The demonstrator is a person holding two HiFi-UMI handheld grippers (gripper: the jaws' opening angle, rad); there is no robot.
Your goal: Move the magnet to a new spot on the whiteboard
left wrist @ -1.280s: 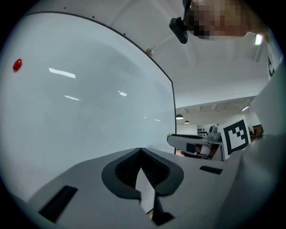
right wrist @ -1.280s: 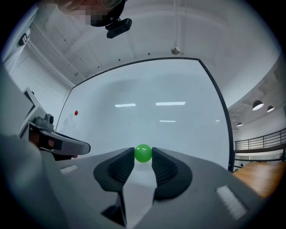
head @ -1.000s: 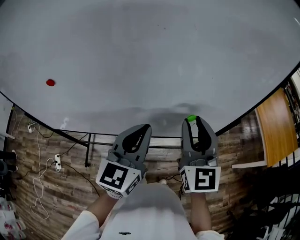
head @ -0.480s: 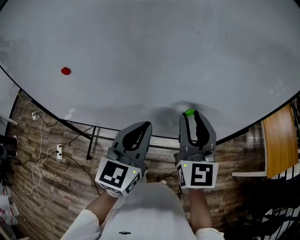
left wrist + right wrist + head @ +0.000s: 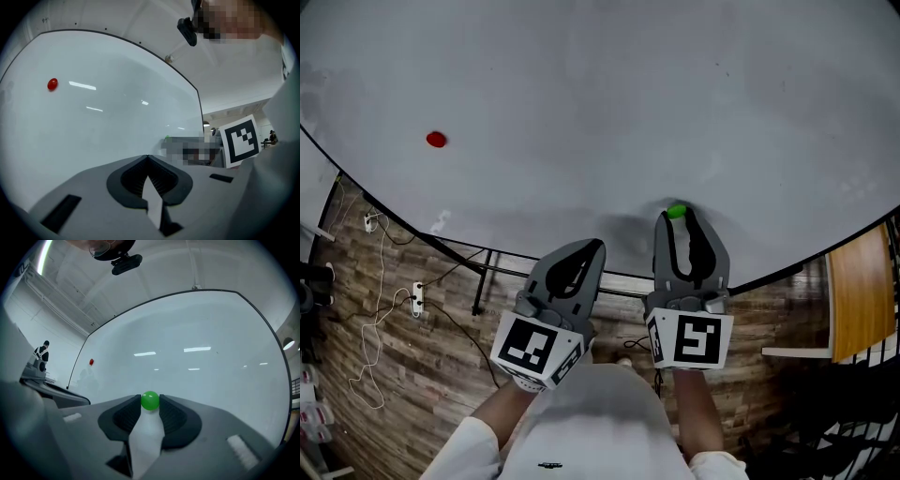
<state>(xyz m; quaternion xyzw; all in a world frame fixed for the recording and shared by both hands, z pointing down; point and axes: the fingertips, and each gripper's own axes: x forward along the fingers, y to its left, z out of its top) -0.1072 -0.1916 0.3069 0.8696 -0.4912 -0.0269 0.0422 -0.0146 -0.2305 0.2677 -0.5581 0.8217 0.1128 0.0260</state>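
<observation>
Whiteboard (image 5: pixel 581 94) fills the head view; the wood floor (image 5: pixel 412 366) shows only there. Right gripper (image 5: pixel 678 223): only its own view shows the pads pinching the green magnet (image 5: pixel 150 401) at the tips. Left gripper (image 5: pixel 147 158): jaws closed together, nothing between them. Green magnet: glossy ball, round, no long axis or facing to read. It sits by the board's near edge, right of centre. Red magnet (image 5: pixel 437 140) lies well apart, to the left.
</observation>
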